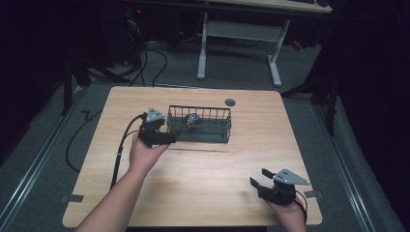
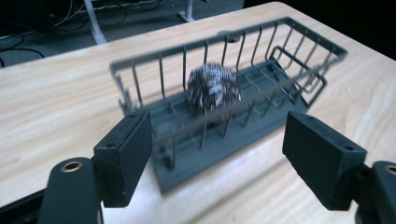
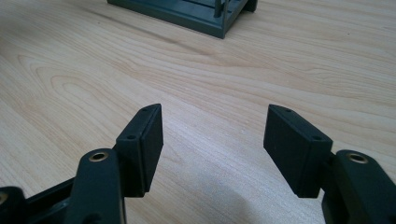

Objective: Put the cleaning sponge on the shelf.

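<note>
Right now the left gripper (image 1: 170,137) sits at the near-left end of the wire basket (image 1: 222,133), jaws apart with nothing between them. In the left gripper view the basket's corner lies just ahead of the jaws, and the steel-wool scrubber (image 2: 214,87) rests inside on the basket floor, beyond the near wire wall and slightly left of centre between the pads. Judging by its look, the scrubber is light, springy and compressible, with coils that snag rather than slip; a pinch across its middle from above should hold, since the side wires block a level approach. The basket looks rigid and light, likely to slide on the table (image 1: 203,174) if bumped. The right gripper (image 1: 260,178) rests well off to the right, near the table's front edge, jaws apart and empty.
</note>
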The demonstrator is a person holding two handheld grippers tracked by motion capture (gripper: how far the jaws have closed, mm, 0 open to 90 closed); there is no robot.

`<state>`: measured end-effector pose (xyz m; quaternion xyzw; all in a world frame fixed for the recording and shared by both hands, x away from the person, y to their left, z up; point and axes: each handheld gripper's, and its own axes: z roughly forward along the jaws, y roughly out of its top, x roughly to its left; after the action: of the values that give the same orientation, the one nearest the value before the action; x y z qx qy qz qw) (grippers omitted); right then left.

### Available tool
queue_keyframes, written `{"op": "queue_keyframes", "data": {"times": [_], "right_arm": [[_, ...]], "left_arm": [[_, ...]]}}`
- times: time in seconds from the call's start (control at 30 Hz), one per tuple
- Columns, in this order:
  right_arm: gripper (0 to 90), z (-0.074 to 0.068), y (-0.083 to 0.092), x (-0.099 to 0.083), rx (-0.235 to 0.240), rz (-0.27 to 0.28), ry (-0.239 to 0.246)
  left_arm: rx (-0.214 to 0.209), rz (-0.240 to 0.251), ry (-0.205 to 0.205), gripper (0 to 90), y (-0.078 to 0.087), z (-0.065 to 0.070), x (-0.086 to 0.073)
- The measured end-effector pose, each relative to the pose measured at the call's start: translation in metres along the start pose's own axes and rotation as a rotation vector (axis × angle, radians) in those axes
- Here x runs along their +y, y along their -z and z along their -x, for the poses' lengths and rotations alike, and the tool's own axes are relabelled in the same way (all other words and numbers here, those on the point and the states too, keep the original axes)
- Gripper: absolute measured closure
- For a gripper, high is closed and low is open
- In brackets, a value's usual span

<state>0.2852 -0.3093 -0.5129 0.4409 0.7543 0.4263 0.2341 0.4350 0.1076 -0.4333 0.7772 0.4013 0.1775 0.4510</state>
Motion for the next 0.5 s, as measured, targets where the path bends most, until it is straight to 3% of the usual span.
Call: {"op": "queue_keyframes", "data": {"times": [0.2,0.5], "right_arm": [[38.2,-0.001,-0.001,0.000,0.002,-0.006,0.001],[38.6,-0.002,-0.001,0.000,-0.002,-0.007,0.005]], "left_arm": [[0.002,-0.009,-0.004,24.7,0.025,-0.006,-0.040],[-0.006,-0.033,0.038,25.0,0.066,-0.019,-0.108]]}}
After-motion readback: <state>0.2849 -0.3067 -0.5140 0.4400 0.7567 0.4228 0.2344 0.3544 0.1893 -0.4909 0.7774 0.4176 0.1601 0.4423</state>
